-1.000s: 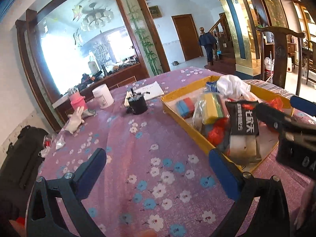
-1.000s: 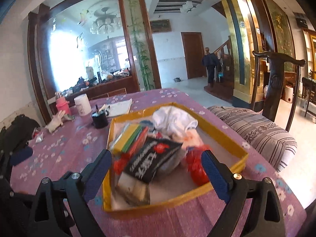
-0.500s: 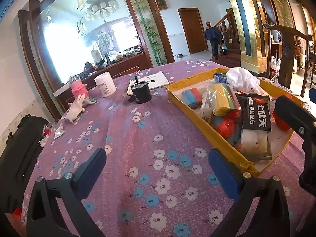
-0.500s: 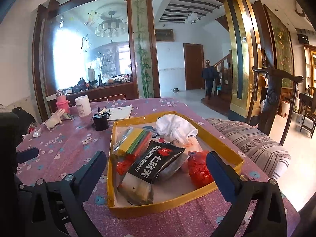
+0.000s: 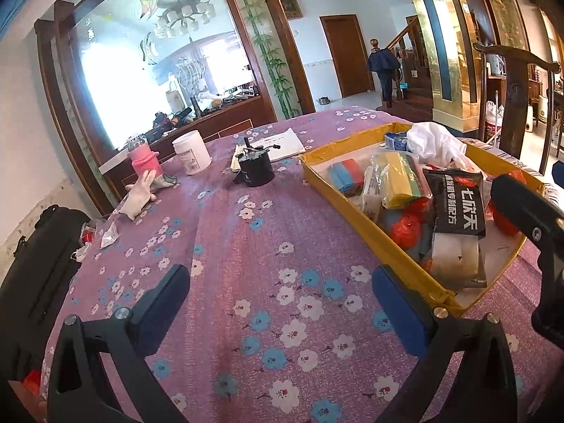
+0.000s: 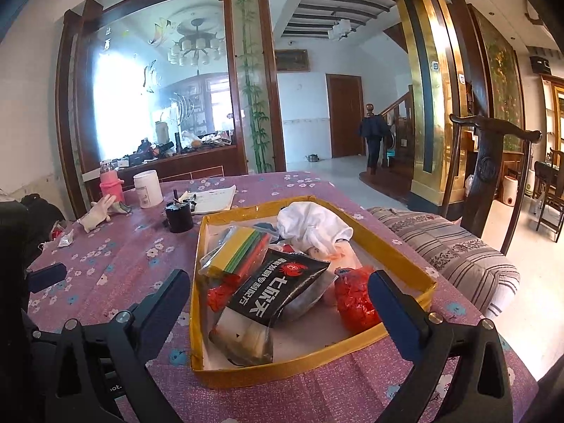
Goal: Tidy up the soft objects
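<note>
A yellow-rimmed tray (image 6: 306, 366) on the purple flowered tablecloth holds the soft things. Among them are a black pouch with white characters (image 6: 278, 296), a white cloth (image 6: 310, 225), a yellow-green-red sponge pack (image 6: 239, 250) and a red crumpled bag (image 6: 352, 299). My right gripper (image 6: 278, 282) stands wide open in front of the tray's near rim, holding nothing. My left gripper (image 5: 280, 282) is open over bare tablecloth, left of the tray (image 5: 352, 211). In the left wrist view one finger of the right gripper (image 5: 521, 204) reaches in at the right edge, beside the black pouch (image 5: 458, 204).
Left of the tray and farther back stand a black cup (image 5: 255, 171), a white jar (image 5: 192, 157) and a pink bottle (image 5: 144, 162), with a white glove (image 5: 139, 194) and papers (image 5: 278, 142). A black bag (image 5: 35, 264) lies at the table's left edge. A striped cushion (image 6: 451, 250) and wooden chair (image 6: 490, 176) are to the right.
The right gripper's jaws have spread a little wider, and it has drawn back from over the tray to the right edge of the left wrist view. The tray's contents have not moved.
</note>
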Motion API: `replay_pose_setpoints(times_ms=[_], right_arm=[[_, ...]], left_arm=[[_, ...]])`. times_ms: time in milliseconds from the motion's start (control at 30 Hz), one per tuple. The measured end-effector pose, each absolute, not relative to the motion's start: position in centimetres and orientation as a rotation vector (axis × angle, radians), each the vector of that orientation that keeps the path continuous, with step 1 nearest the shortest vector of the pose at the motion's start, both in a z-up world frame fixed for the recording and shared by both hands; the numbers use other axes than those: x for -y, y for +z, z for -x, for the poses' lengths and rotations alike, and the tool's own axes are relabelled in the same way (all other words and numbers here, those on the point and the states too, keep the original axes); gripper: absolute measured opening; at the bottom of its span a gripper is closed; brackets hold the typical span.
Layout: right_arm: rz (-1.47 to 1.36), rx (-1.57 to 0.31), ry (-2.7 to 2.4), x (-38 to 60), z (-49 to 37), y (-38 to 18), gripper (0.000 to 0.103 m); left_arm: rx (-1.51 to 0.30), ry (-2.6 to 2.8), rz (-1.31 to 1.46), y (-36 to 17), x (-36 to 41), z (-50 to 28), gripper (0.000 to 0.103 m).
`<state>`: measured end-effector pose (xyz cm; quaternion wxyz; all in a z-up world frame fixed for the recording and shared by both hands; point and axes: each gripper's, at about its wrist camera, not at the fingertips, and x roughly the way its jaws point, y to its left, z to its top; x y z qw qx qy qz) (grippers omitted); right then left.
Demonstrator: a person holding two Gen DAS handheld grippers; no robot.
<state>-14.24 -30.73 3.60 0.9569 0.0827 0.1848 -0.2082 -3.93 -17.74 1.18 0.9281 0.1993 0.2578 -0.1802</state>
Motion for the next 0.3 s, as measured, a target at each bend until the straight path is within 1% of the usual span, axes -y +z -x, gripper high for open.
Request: replay_pose_setpoints(times_ms=[167, 300], right_arm=[[-0.169, -0.373, -0.423, 30.71, 14.27, 3.66, 0.102], [-0.172, -0.373, -0.423, 30.64, 14.15, 3.80, 0.102]], left_arm=[[-0.529, -0.354, -0.410, 1.37, 17.64, 3.93, 0.103], [-0.497, -0.286, -0.429, 1.54, 17.44, 4.40, 0.103]])
